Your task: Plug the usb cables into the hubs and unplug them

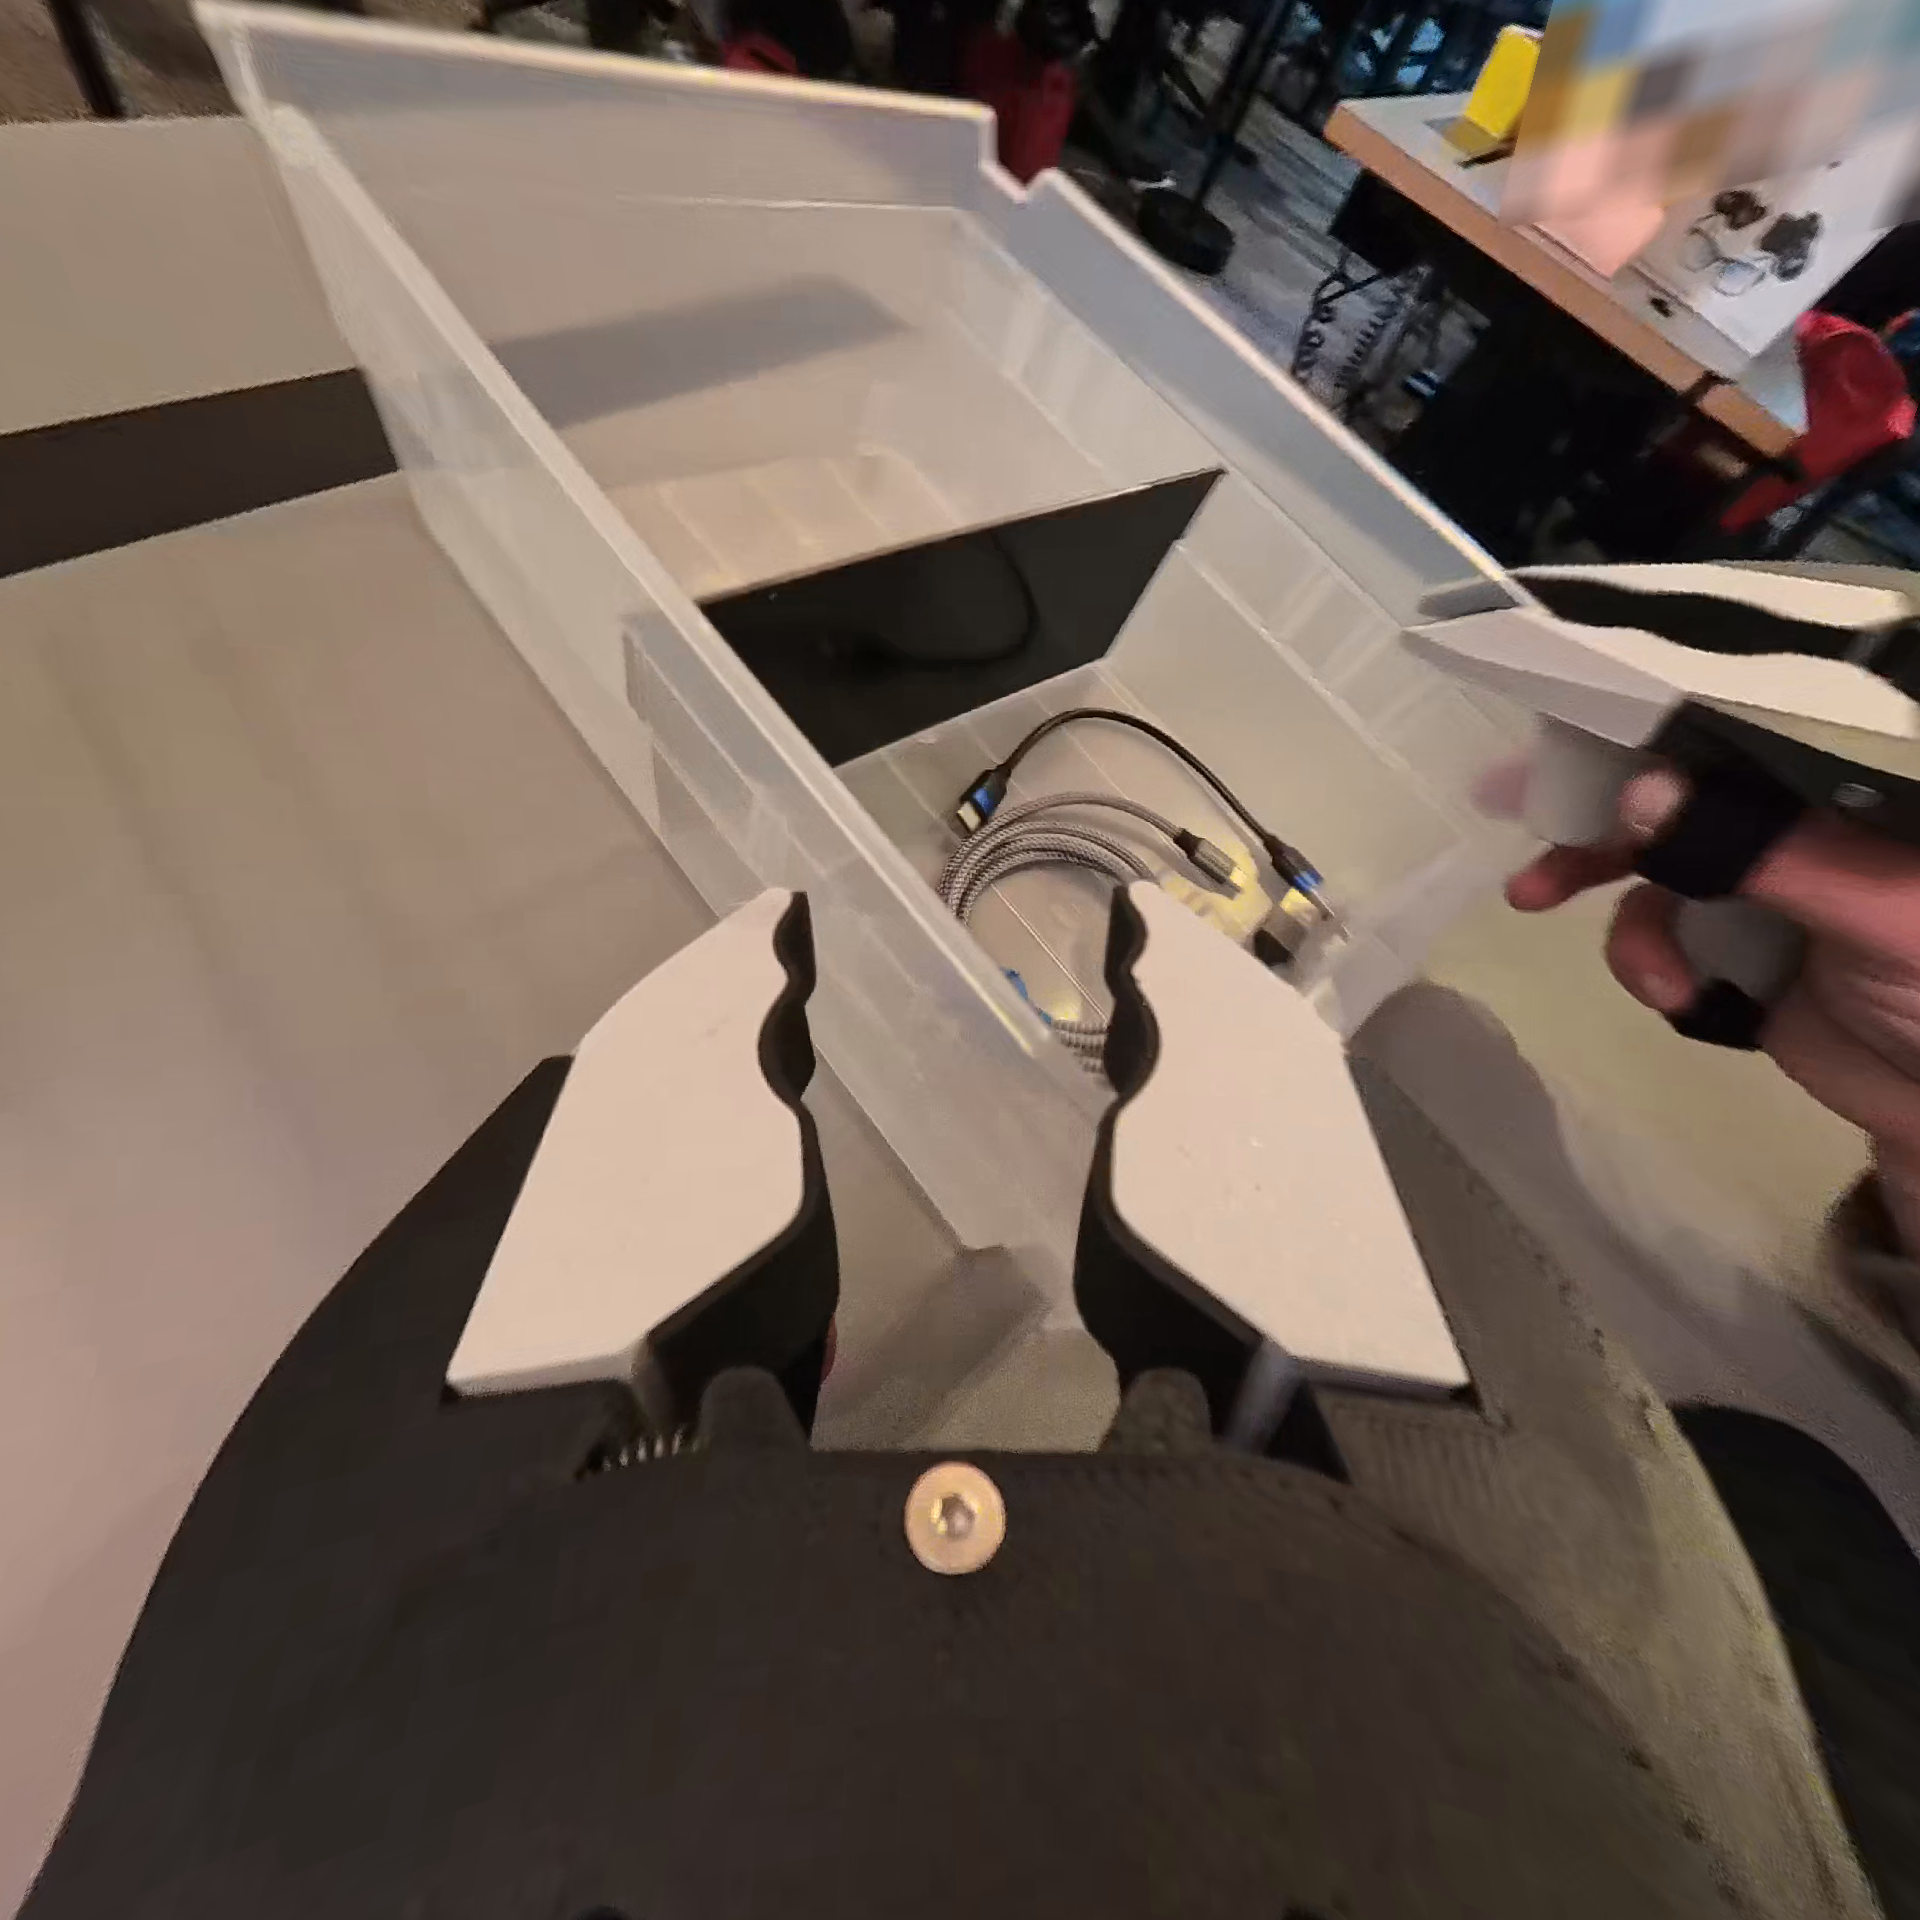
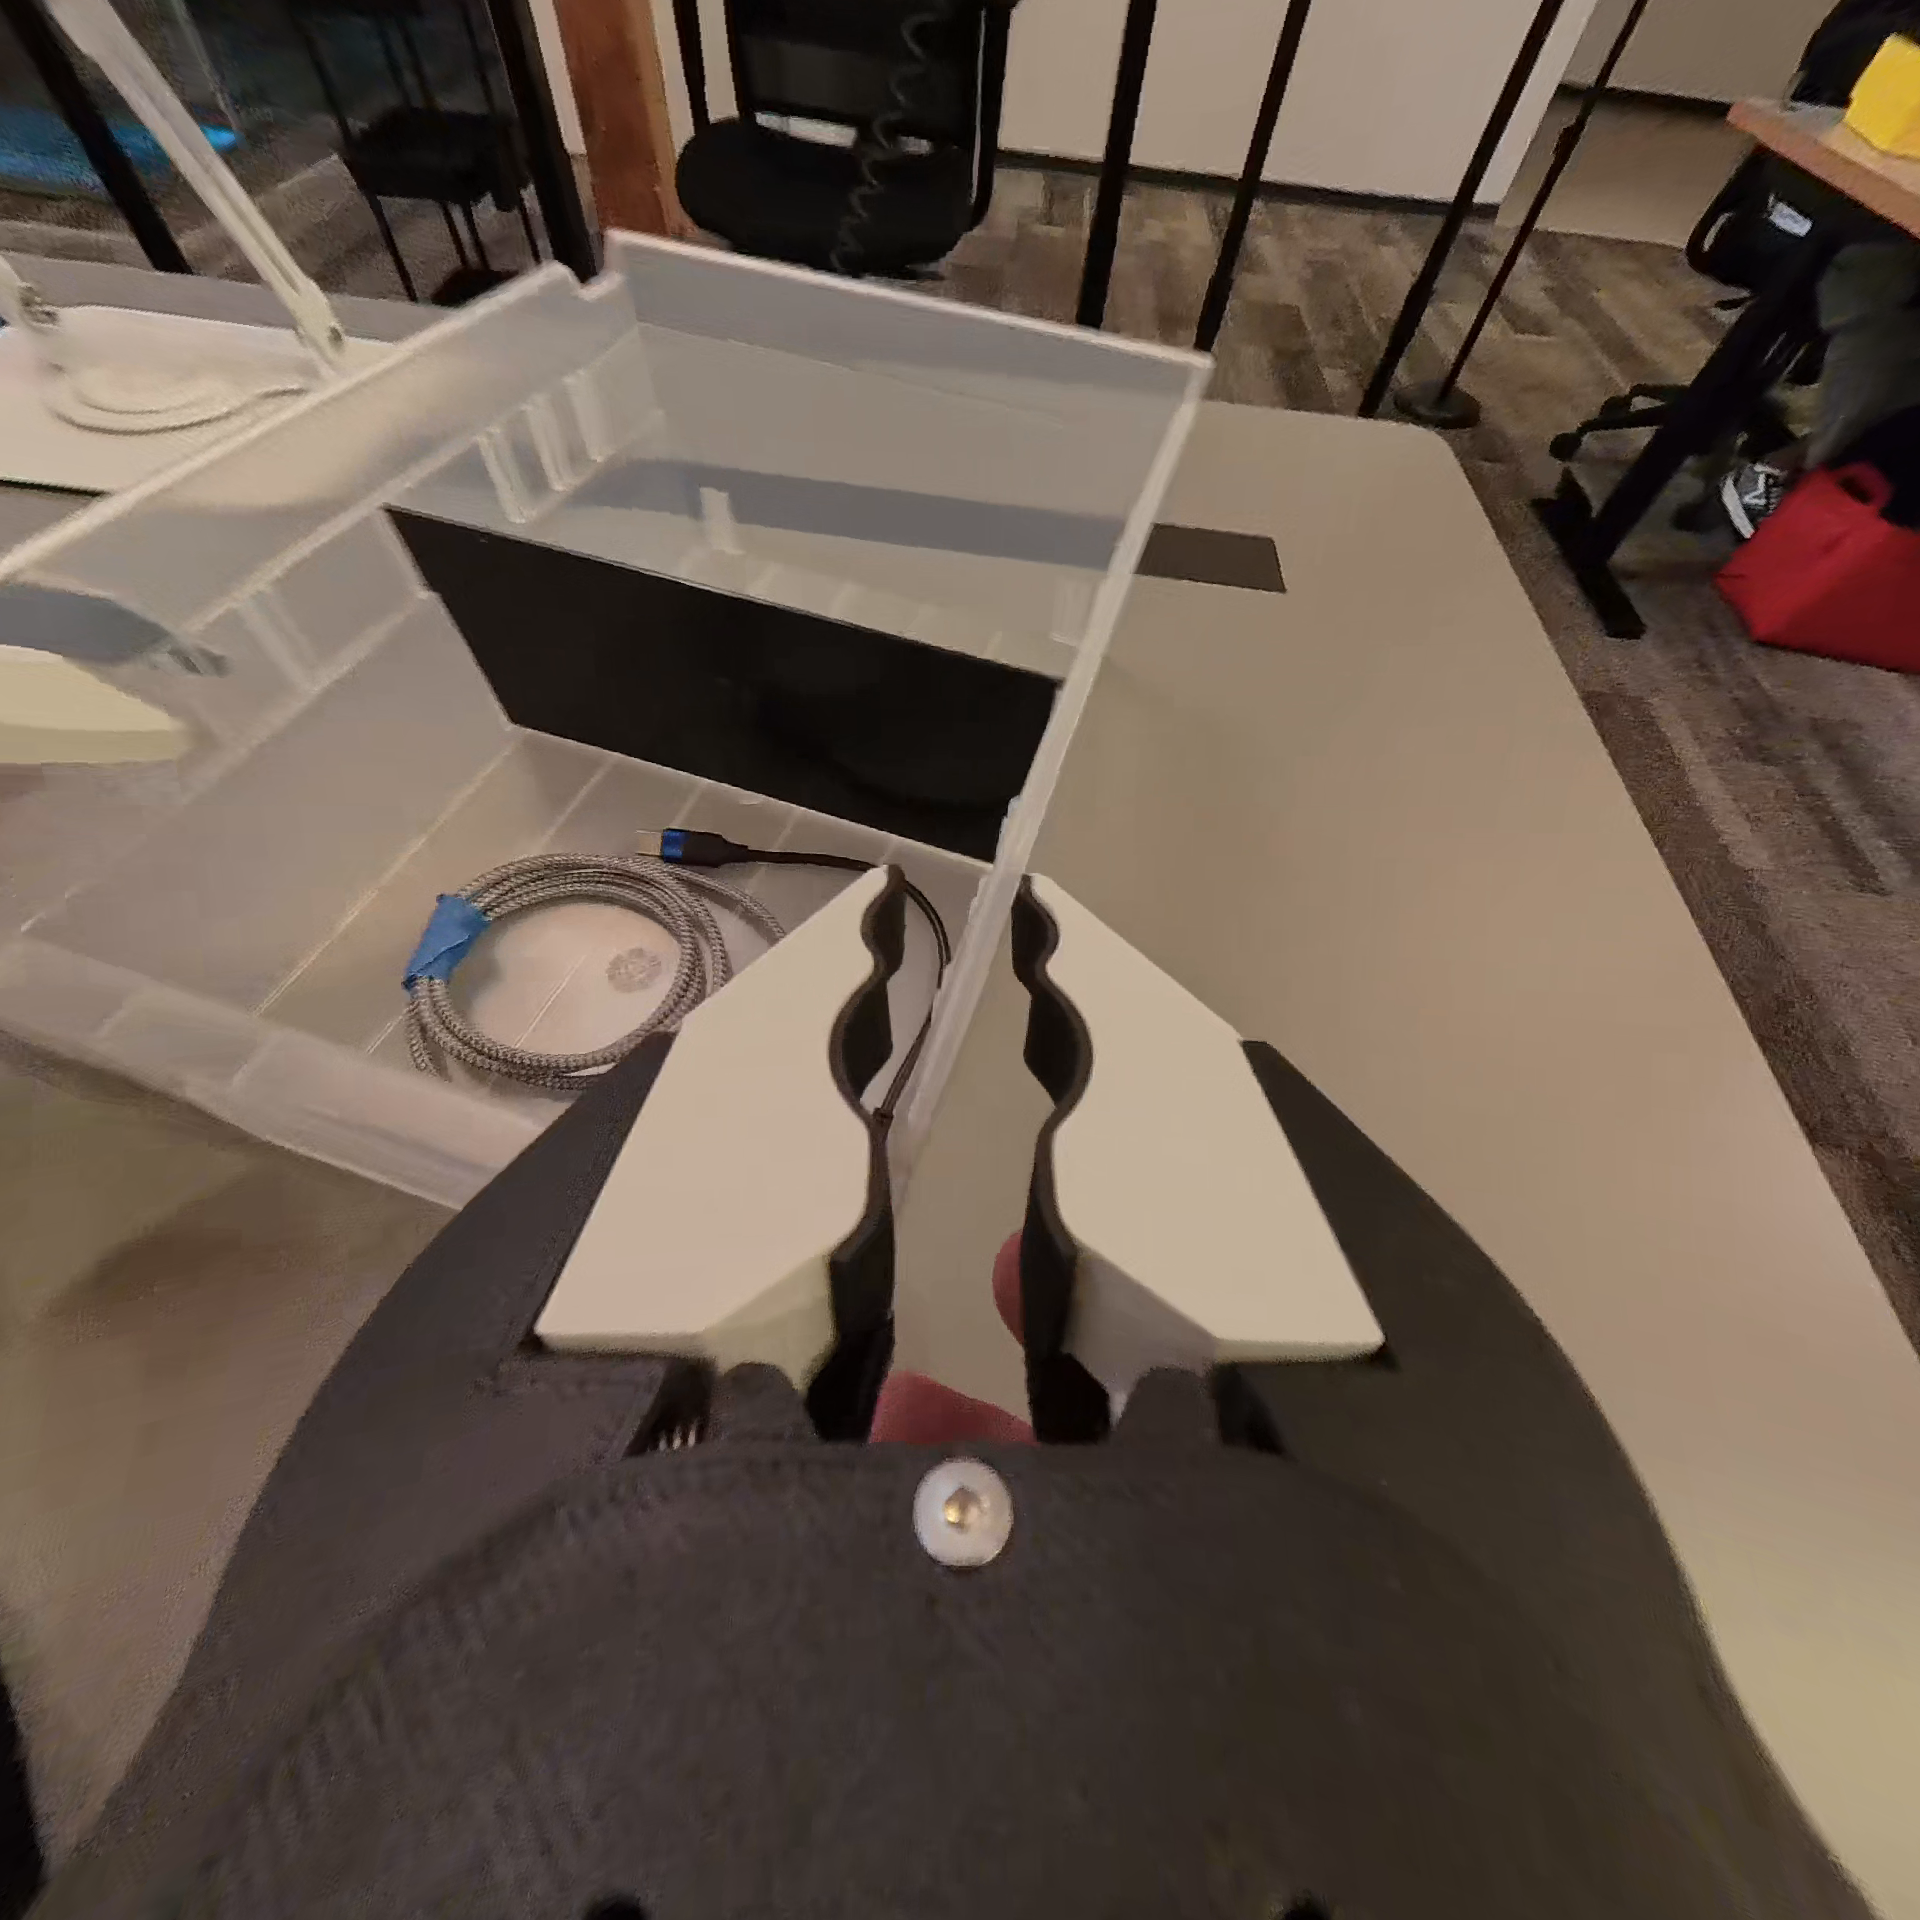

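Note:
A clear plastic bin [image 1: 665, 343] stands on a beige table [image 1: 208, 831]. In it lie a coiled grey braided cable [image 1: 1029, 842] and a short black cable [image 1: 1132, 727] with blue-ringed plugs. My left gripper [image 1: 956, 909] straddles the bin's near corner, and the wall runs slantwise between its fingers. My right gripper [image 2: 956, 881] is closed on the opposite wall [image 2: 1101, 623]. The coil [image 2: 582, 956], bound with blue tape, and the black cable [image 2: 727, 852] also show there. A black panel [image 2: 727, 665] crosses the bin. I can make out no hub.
A hand holds the right gripper [image 1: 1558, 790] at the bin's far wall. A white lamp base [image 2: 156, 384] stands behind the bin. A black strip [image 2: 1216, 561] lies on the table. Beyond the table edge are an office chair [image 2: 831, 177] and a red bag [image 2: 1829, 571].

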Demonstrator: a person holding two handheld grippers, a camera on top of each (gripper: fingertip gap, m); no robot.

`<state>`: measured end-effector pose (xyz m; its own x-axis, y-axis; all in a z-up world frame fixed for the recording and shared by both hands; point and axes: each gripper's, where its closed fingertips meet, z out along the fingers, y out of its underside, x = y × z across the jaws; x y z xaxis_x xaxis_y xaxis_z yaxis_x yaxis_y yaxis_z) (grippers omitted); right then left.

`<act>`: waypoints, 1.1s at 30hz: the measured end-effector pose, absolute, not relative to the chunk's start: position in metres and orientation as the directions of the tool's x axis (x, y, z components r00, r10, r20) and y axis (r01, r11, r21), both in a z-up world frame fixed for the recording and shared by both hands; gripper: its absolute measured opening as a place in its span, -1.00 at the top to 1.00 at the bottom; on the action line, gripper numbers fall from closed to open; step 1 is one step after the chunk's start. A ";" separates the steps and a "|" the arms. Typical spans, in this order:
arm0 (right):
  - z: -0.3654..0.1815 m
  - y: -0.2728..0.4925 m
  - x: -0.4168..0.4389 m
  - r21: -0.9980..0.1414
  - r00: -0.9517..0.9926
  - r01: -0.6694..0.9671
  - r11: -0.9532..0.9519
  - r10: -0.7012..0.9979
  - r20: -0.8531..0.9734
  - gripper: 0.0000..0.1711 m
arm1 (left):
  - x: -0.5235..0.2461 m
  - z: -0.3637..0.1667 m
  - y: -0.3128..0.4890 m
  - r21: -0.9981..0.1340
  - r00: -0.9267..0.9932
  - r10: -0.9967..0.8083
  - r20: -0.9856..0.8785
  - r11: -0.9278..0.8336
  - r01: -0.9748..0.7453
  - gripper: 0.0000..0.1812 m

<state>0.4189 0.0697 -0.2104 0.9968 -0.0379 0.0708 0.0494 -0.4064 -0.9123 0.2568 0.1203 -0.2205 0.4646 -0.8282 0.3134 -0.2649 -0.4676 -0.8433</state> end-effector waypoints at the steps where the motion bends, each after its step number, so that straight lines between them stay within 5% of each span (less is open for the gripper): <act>1: -0.213 0.071 0.424 -0.907 0.997 0.046 -0.418 -0.042 0.070 0.84 | 0.255 -0.216 0.116 -0.845 0.442 -0.838 0.320 -0.463 -0.267 0.37; 4: -0.217 0.076 0.441 -0.898 0.990 0.077 -0.433 -0.073 0.120 0.97 | 0.243 -0.198 0.105 -0.869 0.398 -0.872 0.283 -0.409 -0.279 0.40; 15: -0.218 0.087 0.458 -0.887 0.989 0.093 -0.451 -0.064 0.137 0.98 | 0.100 -0.127 0.153 -0.937 0.480 -0.870 -0.115 -0.066 -0.344 0.51; 33: -0.219 0.096 0.491 -0.888 0.991 0.068 -0.454 -0.075 0.114 0.99 | -0.036 -0.041 0.218 -0.990 0.646 -0.752 -0.129 0.061 -0.127 0.59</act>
<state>0.4914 0.0955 -0.2188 0.9906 -0.0748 0.1144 0.0682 -0.4543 -0.8882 -0.0356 0.2181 -0.0409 0.6462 -0.7522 -0.1291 -0.1266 0.0612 -0.9901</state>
